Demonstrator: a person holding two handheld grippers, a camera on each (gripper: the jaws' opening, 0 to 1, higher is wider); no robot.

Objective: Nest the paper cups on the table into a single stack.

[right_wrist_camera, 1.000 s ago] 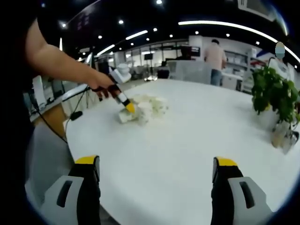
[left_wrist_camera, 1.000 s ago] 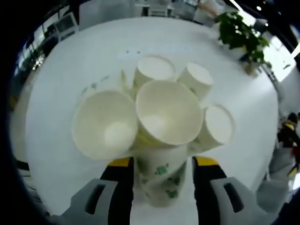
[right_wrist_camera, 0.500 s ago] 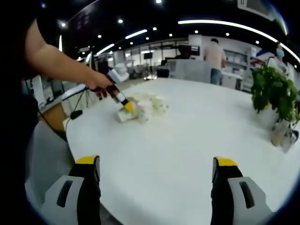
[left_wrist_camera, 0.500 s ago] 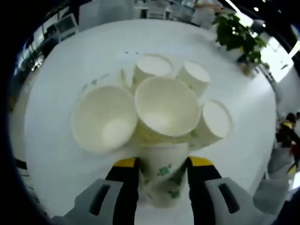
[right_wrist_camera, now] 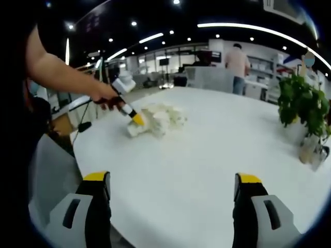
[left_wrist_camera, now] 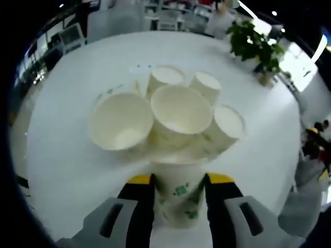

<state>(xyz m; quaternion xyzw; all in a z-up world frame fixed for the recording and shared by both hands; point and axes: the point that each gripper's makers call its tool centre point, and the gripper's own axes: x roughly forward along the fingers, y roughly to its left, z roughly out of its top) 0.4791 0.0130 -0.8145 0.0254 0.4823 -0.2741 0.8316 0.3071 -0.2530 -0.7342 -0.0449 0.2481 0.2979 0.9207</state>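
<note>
My left gripper [left_wrist_camera: 178, 181] is shut on a white paper cup with green prints [left_wrist_camera: 179, 199], its mouth pointing away from the camera. Just beyond it on the white table [left_wrist_camera: 67, 155] is a tight cluster of paper cups. Two of them show open mouths, one at the left [left_wrist_camera: 121, 128] and one in the middle [left_wrist_camera: 181, 109]. Three more [left_wrist_camera: 164, 76] [left_wrist_camera: 206, 82] [left_wrist_camera: 226, 123] show their flat bases. In the right gripper view the left gripper [right_wrist_camera: 136, 120], held by a hand [right_wrist_camera: 103, 95], sits at the cup cluster [right_wrist_camera: 160, 120]. My right gripper [right_wrist_camera: 173, 206] stands open over the near table edge, with nothing between its jaws.
A potted plant [right_wrist_camera: 305, 111] stands near the table's far right edge, also visible as the plant [left_wrist_camera: 253, 44] in the left gripper view. A person [right_wrist_camera: 238, 62] stands among desks and shelves beyond the table. Bare tabletop [right_wrist_camera: 207, 155] stretches between the right gripper and the cups.
The left jaws have closed in on the printed cup. The left view has drawn back, so the cluster looks smaller and farther. The right gripper has stayed still.
</note>
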